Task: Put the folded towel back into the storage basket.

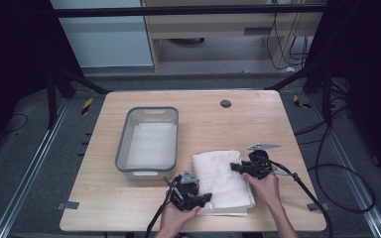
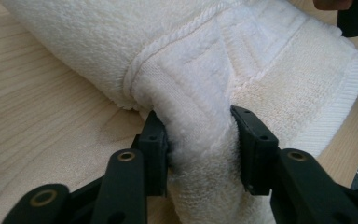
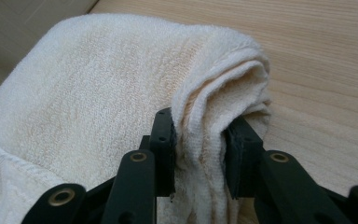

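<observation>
Towel (image 1: 223,178) lies lengthwise, running away from person.

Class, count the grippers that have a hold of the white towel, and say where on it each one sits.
2. The left gripper pinches the towel's near left edge; the right gripper pinches its right side, farther from the person.

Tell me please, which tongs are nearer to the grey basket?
Left. The left tongs grip the towel just below the grey basket, at its near right corner. The right tongs grip the towel's right side, farther away.
</observation>
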`<state>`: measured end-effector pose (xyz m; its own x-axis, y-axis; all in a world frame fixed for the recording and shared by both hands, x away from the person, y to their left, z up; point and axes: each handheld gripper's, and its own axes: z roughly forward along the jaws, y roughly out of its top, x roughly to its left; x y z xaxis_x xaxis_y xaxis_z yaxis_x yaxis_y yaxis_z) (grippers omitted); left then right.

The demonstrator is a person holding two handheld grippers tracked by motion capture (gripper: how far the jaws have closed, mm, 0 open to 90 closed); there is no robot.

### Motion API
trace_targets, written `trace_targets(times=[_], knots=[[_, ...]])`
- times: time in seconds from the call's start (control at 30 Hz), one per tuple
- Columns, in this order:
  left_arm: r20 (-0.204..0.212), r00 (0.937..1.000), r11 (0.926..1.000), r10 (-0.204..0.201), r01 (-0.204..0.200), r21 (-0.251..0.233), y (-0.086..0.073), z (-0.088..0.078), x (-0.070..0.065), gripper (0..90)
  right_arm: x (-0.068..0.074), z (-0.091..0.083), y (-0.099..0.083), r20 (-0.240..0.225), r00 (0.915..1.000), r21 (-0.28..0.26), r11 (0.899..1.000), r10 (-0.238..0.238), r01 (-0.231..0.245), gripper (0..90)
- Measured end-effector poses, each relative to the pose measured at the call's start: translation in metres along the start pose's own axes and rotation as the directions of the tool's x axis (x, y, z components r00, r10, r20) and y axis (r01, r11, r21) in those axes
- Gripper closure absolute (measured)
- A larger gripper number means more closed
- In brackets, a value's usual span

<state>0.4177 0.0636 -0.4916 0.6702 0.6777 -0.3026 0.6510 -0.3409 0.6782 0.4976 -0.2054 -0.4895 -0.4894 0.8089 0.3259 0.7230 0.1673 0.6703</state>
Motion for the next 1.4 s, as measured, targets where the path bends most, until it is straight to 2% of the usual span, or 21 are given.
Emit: trace_targets(times=[0.1,0.3,0.67,0.73,0.93,1.1,1.4], knots=[[0.012,0.9999,0.9999,-0.010,0.010,-0.011,0.000,-0.002,0.001,63.4,0.000,-0.002,0.001,-0.003,1.0000,-0.002,1.000,0.008,-0.008,69.7],[0.022,0.9997,0.9996,-0.005,0.005,-0.029,0.002,-0.007,0.000,65.8,0.002,-0.009,0.003,-0.004,1.0000,-0.018,1.000,0.003,-0.003,71.0],[0.026,0.9988,0.9977,0.042,-0.041,-0.055,0.007,-0.019,-0.006,66.5,0.008,-0.032,0.004,-0.027,0.9996,-0.080,0.997,-0.005,0.003,71.5],[0.031,0.9987,0.9973,0.041,-0.039,-0.063,0.009,-0.022,-0.008,66.5,0.009,-0.036,0.005,-0.032,0.9995,-0.092,0.996,-0.003,0.000,71.5],[0.021,0.9973,0.9942,0.071,-0.069,-0.083,0.013,-0.029,-0.012,66.5,0.010,-0.045,0.007,-0.050,0.9988,-0.125,0.992,-0.003,-0.003,71.5],[0.021,0.9970,0.9926,0.074,-0.072,-0.098,0.015,-0.034,-0.013,66.5,0.016,-0.050,0.010,-0.030,0.9989,-0.144,0.989,-0.035,0.031,71.5],[0.027,0.9957,0.9870,0.088,-0.084,-0.137,0.021,-0.046,-0.017,66.7,0.020,-0.059,0.013,-0.043,0.9984,-0.186,0.982,-0.037,0.028,71.5]])
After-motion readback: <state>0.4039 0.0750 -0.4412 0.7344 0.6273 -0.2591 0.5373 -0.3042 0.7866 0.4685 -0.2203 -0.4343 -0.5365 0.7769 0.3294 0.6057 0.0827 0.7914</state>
